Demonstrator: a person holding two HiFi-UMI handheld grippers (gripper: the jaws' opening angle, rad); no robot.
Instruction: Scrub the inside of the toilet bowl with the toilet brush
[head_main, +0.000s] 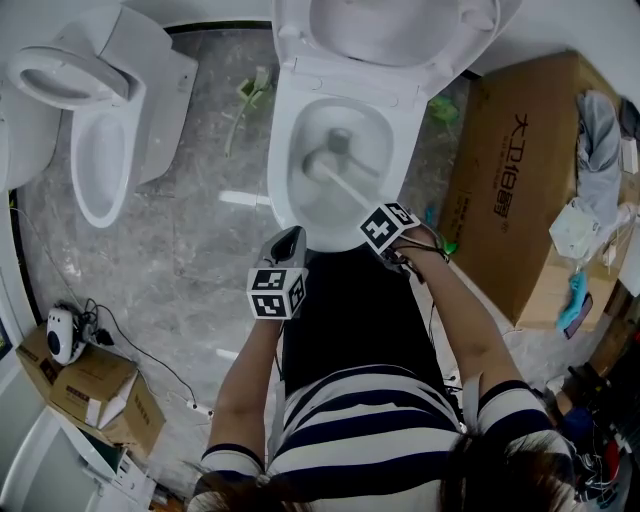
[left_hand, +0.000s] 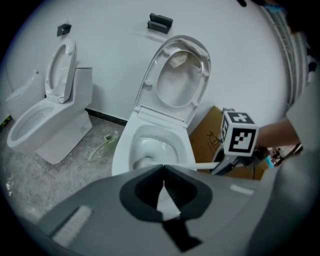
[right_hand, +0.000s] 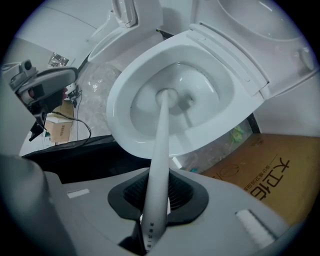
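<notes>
A white toilet stands open with its lid up, straight ahead of me. My right gripper is shut on the white handle of the toilet brush. The handle slants down into the bowl, and the brush head rests near the bottom, by the drain. In the right gripper view the handle runs out from between the jaws of that gripper. My left gripper hovers at the bowl's front rim, left of the right one. Its jaws are shut with nothing in them.
A second white toilet stands to the left with its seat raised. A large cardboard box lies against the right side of the open toilet. Small boxes and cables sit on the marble floor at lower left. Green litter lies between the toilets.
</notes>
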